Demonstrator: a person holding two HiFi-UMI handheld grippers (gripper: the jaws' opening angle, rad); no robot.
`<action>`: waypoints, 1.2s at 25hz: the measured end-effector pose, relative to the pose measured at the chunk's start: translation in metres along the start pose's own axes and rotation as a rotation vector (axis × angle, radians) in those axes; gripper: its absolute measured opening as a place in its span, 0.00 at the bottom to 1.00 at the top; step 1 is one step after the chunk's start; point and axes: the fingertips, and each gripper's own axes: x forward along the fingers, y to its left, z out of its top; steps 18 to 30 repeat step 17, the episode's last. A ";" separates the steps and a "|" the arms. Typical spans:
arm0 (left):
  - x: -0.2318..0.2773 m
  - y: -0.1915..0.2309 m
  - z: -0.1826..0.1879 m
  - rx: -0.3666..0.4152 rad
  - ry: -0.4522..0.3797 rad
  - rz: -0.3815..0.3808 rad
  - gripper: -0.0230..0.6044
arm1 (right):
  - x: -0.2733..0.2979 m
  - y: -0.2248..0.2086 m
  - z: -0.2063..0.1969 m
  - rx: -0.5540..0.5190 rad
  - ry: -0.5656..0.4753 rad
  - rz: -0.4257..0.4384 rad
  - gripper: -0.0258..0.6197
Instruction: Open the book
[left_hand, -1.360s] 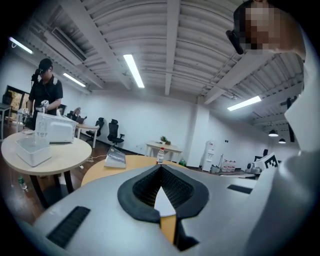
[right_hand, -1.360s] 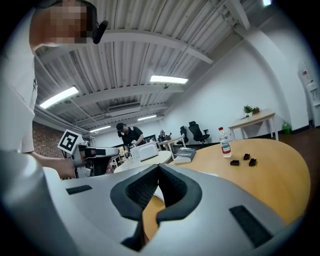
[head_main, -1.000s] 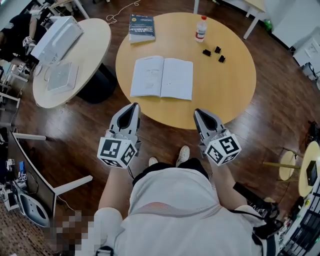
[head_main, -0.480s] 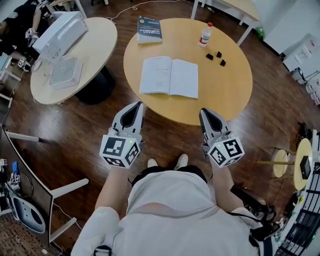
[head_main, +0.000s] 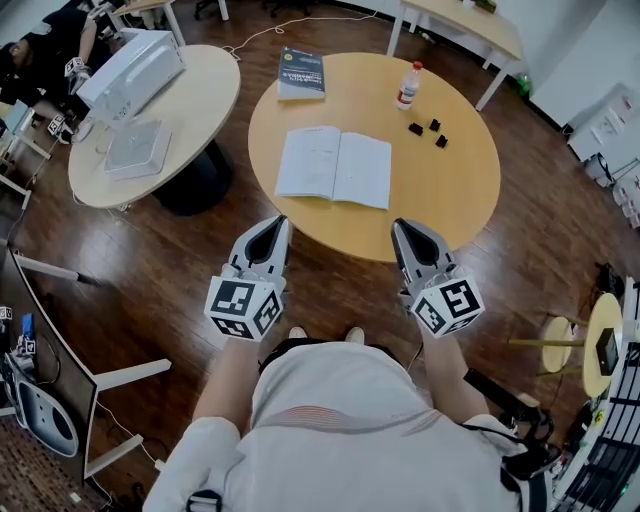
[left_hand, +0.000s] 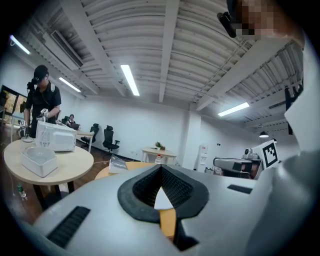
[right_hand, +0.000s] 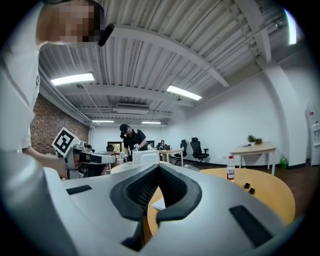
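On the round wooden table (head_main: 455, 205), the book (head_main: 334, 167) lies spread open near the middle. The left gripper (head_main: 270, 230) and right gripper (head_main: 408, 232) hover short of the table's edge, jaws pressed together and empty. The opening looks done, so probably only withdrawal remains.

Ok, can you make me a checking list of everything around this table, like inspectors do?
Surface: round wooden table, standing on a dark wood floor.
Job's things: open book lies flat near the table's middle.
Clutter: closed dark book at the far edge; bottle upright; three small black things near it.
Grippers: left gripper and right gripper, jaws shut, empty, short of the table's near edge.
Cables: white cable on the floor beyond the table.
Surroundings: second round table on the left, with white boxes.
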 end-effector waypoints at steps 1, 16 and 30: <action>0.002 -0.003 0.001 0.006 -0.004 -0.001 0.05 | -0.001 -0.002 0.000 0.000 0.001 0.002 0.05; -0.004 -0.012 0.003 0.029 -0.002 0.003 0.05 | -0.008 0.004 0.003 -0.012 0.005 0.023 0.05; -0.004 -0.012 0.003 0.028 -0.001 0.004 0.05 | -0.008 0.005 0.003 -0.012 0.006 0.025 0.05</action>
